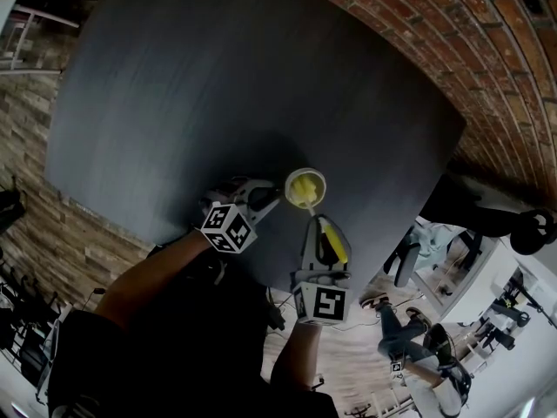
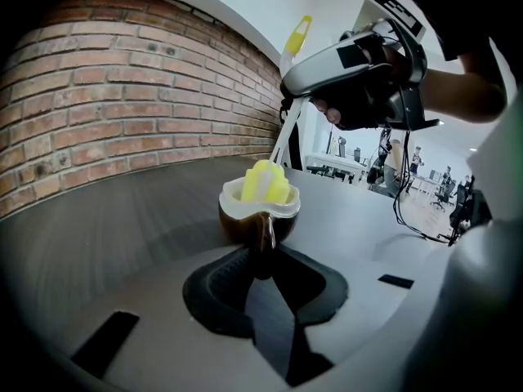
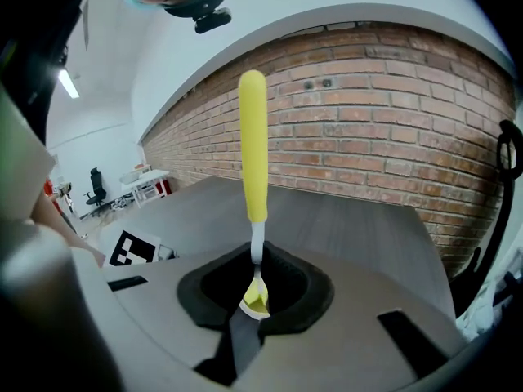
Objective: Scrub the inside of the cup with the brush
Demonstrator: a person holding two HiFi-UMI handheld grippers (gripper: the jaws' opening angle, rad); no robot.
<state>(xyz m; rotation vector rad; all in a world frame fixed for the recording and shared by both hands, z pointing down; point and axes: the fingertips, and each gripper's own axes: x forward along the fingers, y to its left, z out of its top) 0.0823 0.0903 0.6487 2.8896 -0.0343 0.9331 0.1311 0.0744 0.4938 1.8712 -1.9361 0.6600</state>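
A brown cup [image 1: 306, 188] with a white inside stands on the dark table [image 1: 218, 85], near its front edge. My left gripper [image 1: 271, 200] is shut on the cup's handle [image 2: 263, 233], which sits between the fingertips in the left gripper view. The brush's yellow head [image 2: 265, 183] sits inside the cup [image 2: 260, 212]. Its white shaft [image 2: 286, 133] slants up to my right gripper [image 1: 320, 229], which is shut on the brush. The yellow grip [image 3: 253, 145] stands up past the right gripper [image 3: 256, 260]. Below it, the brush head [image 3: 256, 300] shows through the gap.
A brick wall [image 2: 122, 96] runs behind the table and a brick floor [image 1: 505, 68] lies around it. Beyond the table's right edge stand office chairs [image 1: 405, 264] and a seated person's legs [image 1: 409, 329]. Desks and chairs fill the room behind [image 2: 392, 170].
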